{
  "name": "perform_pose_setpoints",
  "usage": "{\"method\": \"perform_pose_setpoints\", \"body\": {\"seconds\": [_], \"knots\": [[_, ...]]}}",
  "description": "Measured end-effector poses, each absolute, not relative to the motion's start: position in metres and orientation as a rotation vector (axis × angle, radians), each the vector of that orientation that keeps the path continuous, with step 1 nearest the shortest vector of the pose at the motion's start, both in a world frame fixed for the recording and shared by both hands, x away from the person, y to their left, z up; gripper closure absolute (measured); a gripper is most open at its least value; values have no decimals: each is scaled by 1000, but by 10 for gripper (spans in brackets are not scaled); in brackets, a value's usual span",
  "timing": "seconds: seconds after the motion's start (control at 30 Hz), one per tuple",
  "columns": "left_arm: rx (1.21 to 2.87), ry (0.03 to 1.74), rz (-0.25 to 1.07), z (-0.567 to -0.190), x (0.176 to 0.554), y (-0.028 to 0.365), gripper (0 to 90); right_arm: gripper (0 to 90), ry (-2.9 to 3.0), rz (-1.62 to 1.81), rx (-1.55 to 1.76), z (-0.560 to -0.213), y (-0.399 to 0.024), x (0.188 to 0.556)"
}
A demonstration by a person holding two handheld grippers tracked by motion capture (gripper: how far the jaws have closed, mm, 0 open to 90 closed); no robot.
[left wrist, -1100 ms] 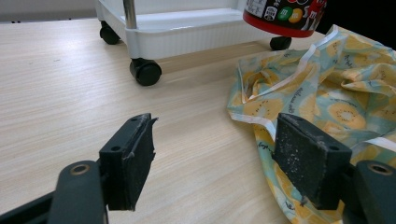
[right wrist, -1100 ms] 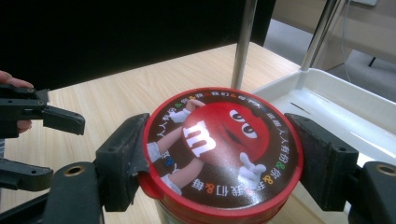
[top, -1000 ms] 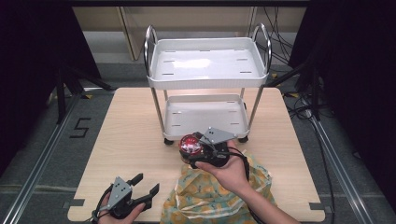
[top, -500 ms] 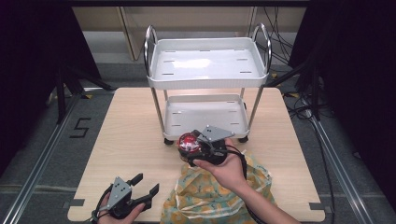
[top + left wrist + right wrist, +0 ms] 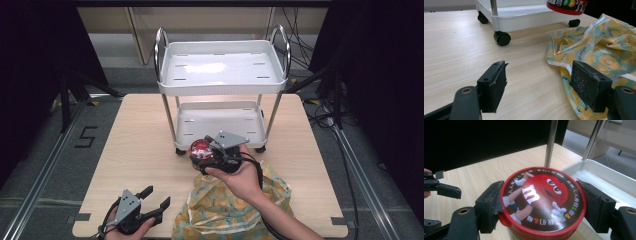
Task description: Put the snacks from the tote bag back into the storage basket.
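Red lid of candy tub [image 5: 542,200] showed white "m" on red cartoon character; ring of small coloured characters around rim unreadable. Right claw [image 5: 541,206] clamped on tub, jaws pressing lid's opposite sides, held at cart's [image 5: 220,122] lower shelf edge. Tub body hidden below lid. Left claw [image 5: 544,87] wide, empty, above surface [image 5: 461,50] beside yellow patterned bag [image 5: 604,52].

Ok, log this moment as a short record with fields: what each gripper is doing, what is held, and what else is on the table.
right gripper: shut on the red-lidded candy tub, at the cart's lower shelf edge
left gripper: open, holding nothing, near the table's front edge
cart: white, two shelves, on castors, both shelves bare
cloth bag: yellow-patterned, crumpled on the table under the right hand
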State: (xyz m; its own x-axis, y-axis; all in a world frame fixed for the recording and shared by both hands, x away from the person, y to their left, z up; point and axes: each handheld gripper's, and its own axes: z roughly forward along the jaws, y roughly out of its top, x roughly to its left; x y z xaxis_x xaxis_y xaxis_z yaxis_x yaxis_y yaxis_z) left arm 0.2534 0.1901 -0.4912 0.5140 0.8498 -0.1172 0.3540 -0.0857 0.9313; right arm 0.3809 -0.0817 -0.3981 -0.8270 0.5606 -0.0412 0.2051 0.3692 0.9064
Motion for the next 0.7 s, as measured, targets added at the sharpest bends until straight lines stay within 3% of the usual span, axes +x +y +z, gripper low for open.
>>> {"method": "perform_pose_setpoints", "body": {"seconds": [0.7], "knots": [[1650,1021,552,-491,254,191,282,269,2285,1424,647,-395,-72,388]]}}
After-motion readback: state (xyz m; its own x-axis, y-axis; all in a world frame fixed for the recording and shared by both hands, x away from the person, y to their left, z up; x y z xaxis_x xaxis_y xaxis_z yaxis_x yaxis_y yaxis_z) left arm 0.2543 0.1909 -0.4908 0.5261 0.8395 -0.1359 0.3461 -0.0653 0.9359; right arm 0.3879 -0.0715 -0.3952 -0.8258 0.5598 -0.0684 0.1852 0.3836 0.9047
